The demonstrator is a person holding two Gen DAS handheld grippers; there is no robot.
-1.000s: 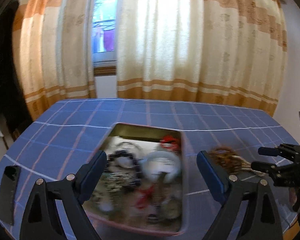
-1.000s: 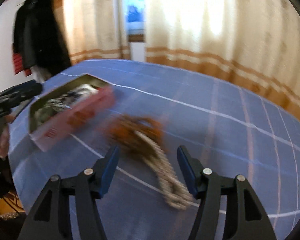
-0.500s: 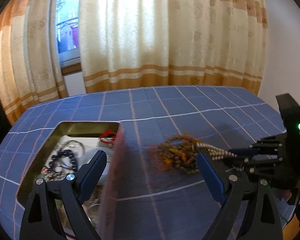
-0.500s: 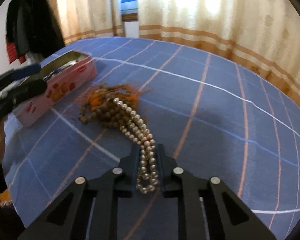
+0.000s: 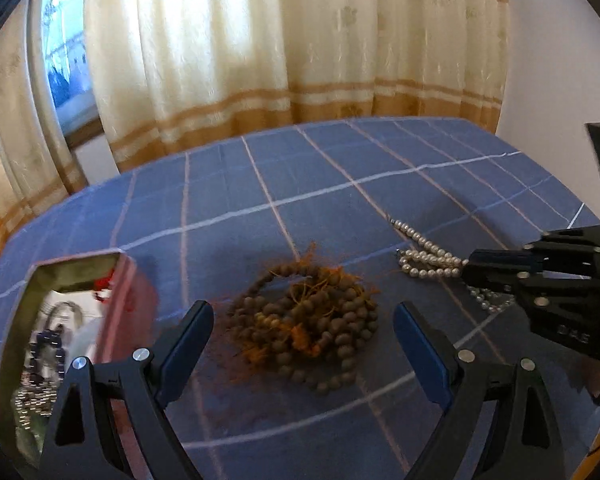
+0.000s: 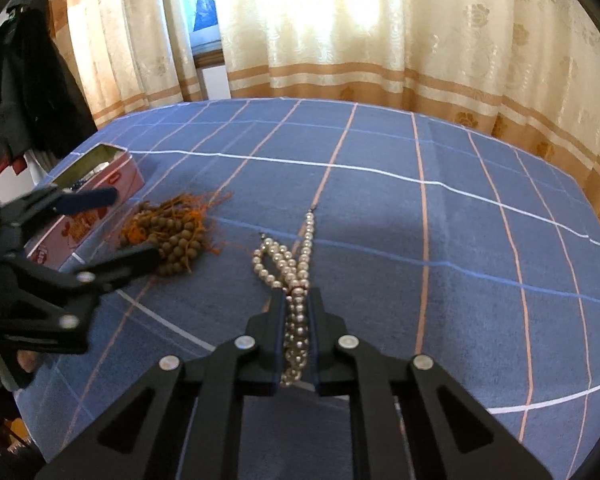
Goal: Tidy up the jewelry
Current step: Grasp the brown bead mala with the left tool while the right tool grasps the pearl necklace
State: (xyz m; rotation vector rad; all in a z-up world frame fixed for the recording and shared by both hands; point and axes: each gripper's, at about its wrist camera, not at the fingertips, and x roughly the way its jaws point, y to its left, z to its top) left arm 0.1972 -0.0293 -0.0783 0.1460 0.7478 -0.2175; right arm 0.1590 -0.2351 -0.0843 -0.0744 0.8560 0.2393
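Right wrist view, lower centre: right gripper (image 6: 296, 312) is clamped on the pearl necklace (image 6: 290, 264), both fingers pressed against the doubled strand. The free loops and clasp ends fan out ahead of the fingertips, lying on the blue checked tablecloth (image 6: 440, 240) near the frame centre.

Left wrist view, lower centre: left gripper (image 5: 304, 344) is spread wide, nothing between the fingers. The wooden bead strand (image 5: 308, 320), brown beads with orange tassel threads, lies in a heap on the cloth, framed in the gap between the two fingers; contact with the fingers cannot be told.

In the same view the pearl necklace (image 5: 428, 260) sits right of centre, just beside the wooden heap but apart from it, its near end held by the right gripper (image 5: 470, 270) entering from the right edge.

Lower left of the left wrist view: open pink tin (image 5: 134, 308), holding mixed jewelry including dark beads and something red. It stands left of the wooden beads, close by. In the right wrist view the tin (image 6: 100, 208) is at mid left, partly behind the left gripper (image 6: 112, 224).

Far field, both views: cream and tan curtains (image 6: 380, 40), window (image 6: 204, 12) at upper left.
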